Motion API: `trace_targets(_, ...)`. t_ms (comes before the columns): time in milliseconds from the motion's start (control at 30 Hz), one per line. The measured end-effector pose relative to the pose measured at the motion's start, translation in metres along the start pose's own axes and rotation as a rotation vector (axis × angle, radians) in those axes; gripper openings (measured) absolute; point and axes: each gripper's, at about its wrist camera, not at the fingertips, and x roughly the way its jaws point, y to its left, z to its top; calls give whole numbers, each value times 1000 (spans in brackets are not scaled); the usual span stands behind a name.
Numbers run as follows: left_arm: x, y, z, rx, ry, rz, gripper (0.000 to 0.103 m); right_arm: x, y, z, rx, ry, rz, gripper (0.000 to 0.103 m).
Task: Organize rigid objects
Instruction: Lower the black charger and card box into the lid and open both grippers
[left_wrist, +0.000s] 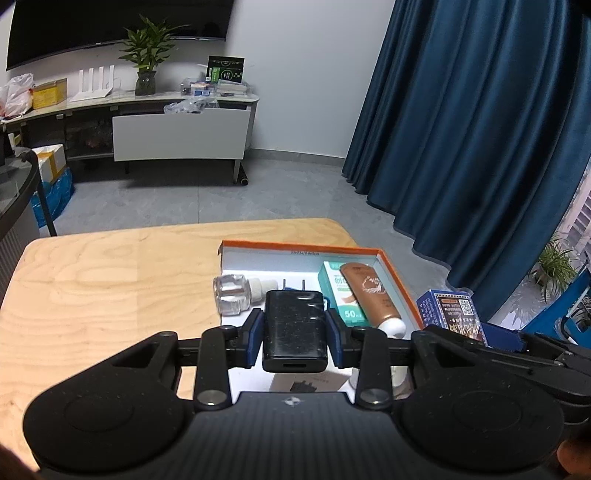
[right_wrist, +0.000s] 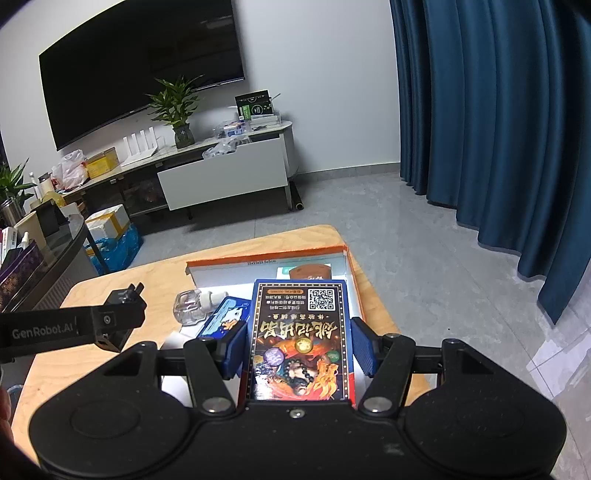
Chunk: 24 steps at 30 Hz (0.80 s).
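Tongs at work over a pale wooden desk (left_wrist: 92, 280): left tongs (left_wrist: 294, 328) clamp a black plug-in charger (left_wrist: 294, 332) above the orange-rimmed white tray (left_wrist: 299, 244) at the desk's far right corner, right tongs (right_wrist: 295, 345) grip an upright blue printed card box (right_wrist: 300, 339) beside it, both seemingly bound for the tray

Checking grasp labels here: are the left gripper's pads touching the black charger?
Touching. The left wrist view shows the left gripper with both blue pads pressed flush on the black charger's sides, no gap.

Blue curtains (left_wrist: 472, 122), grey tiled floor (left_wrist: 229, 199)
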Motion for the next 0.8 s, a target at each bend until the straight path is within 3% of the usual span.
trace_targets(400,16,-4,19,16,-1,-18,37,1,1,4,-7,-4,3,71)
trace_targets(800,19,-7,16,30,20,-21,37,0,6,-4,-14,28,21,71)
